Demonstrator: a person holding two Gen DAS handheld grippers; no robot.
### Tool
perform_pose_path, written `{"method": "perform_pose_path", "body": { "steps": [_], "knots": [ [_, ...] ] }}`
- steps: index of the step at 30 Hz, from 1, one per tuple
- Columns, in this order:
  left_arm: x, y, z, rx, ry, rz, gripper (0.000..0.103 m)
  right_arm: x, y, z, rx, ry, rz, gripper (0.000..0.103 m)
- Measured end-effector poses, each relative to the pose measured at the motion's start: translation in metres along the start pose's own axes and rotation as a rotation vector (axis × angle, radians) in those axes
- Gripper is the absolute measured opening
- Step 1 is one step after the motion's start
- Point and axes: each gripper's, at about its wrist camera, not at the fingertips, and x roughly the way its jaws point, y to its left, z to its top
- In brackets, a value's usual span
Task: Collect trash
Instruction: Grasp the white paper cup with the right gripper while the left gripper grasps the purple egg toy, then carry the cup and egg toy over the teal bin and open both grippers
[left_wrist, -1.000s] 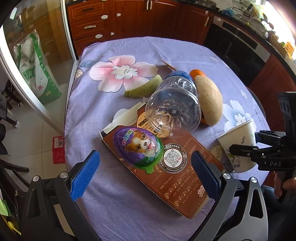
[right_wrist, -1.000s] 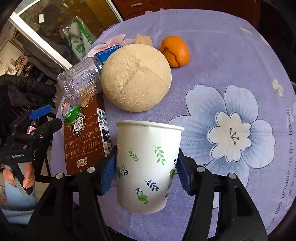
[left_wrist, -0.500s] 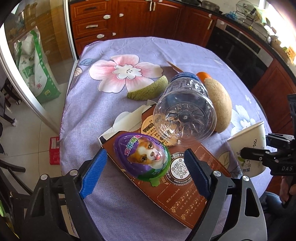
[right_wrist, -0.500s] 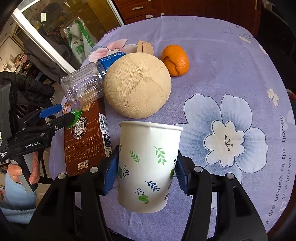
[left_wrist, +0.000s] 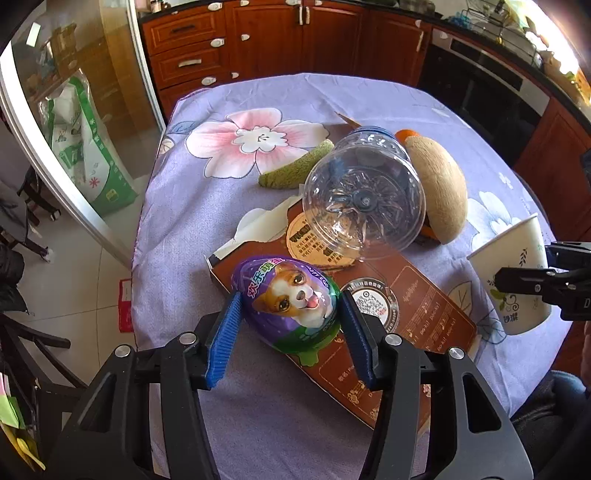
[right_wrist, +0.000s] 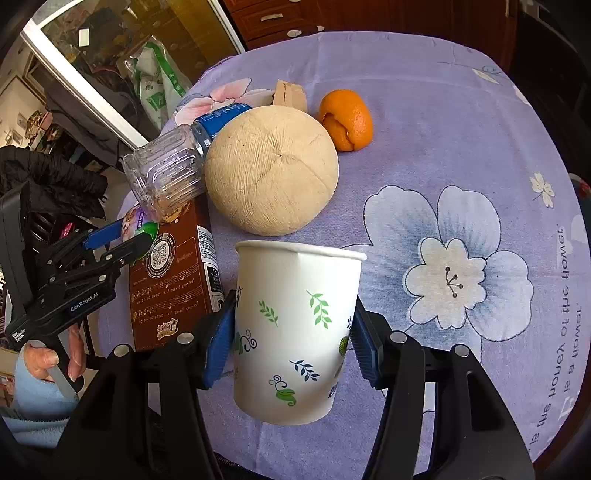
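Observation:
My left gripper (left_wrist: 290, 325) has its blue pads against both sides of a purple egg-shaped toy package (left_wrist: 288, 302) with a dog face, which lies on a flattened brown carton (left_wrist: 406, 317). My right gripper (right_wrist: 291, 343) is shut on a white paper cup (right_wrist: 295, 328) with leaf prints and holds it upright just above the cloth. The cup also shows in the left wrist view (left_wrist: 517, 280). A clear plastic bottle (left_wrist: 364, 199) lies on its side on the carton.
A coconut half (right_wrist: 271, 170), an orange peel (right_wrist: 347, 120), a green melon rind (left_wrist: 295, 170) and a small cardboard piece (right_wrist: 290, 94) lie on the purple flowered tablecloth (right_wrist: 443, 129). Wooden cabinets (left_wrist: 277, 37) stand behind the table. A glass door (left_wrist: 74, 110) is at the left.
My left gripper has moved forward and closed its jaws from wide open onto the egg package. The right gripper still holds the cup, nearly unmoved.

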Motion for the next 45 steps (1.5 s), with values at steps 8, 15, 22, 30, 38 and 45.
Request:
{"method": "perform_pose_path", "body": {
  "steps": [8,15,22,30,38,45],
  "knots": [
    [-0.034,-0.021,-0.011,0.046,-0.008,0.011,0.055,-0.014,-0.001,-0.005,-0.006,-0.037,0.024,0.054],
    [-0.059,-0.076,-0.005,0.163,-0.041,-0.062,0.055,-0.042,-0.022,-0.011,0.035,-0.109,0.034,0.054],
    [-0.058,-0.15,0.026,0.298,-0.068,-0.203,0.055,-0.08,-0.079,-0.015,0.171,-0.215,0.006,0.054],
    [-0.036,-0.23,0.062,0.401,-0.038,-0.325,0.055,-0.122,-0.157,-0.029,0.328,-0.317,-0.071,0.054],
    [-0.023,-0.297,0.093,0.492,-0.019,-0.381,0.055,-0.156,-0.241,-0.039,0.468,-0.394,-0.162,0.055],
    [-0.005,-0.356,0.122,0.555,-0.01,-0.423,0.055,-0.155,-0.317,-0.031,0.556,-0.395,-0.22,0.055]
  ]
}}
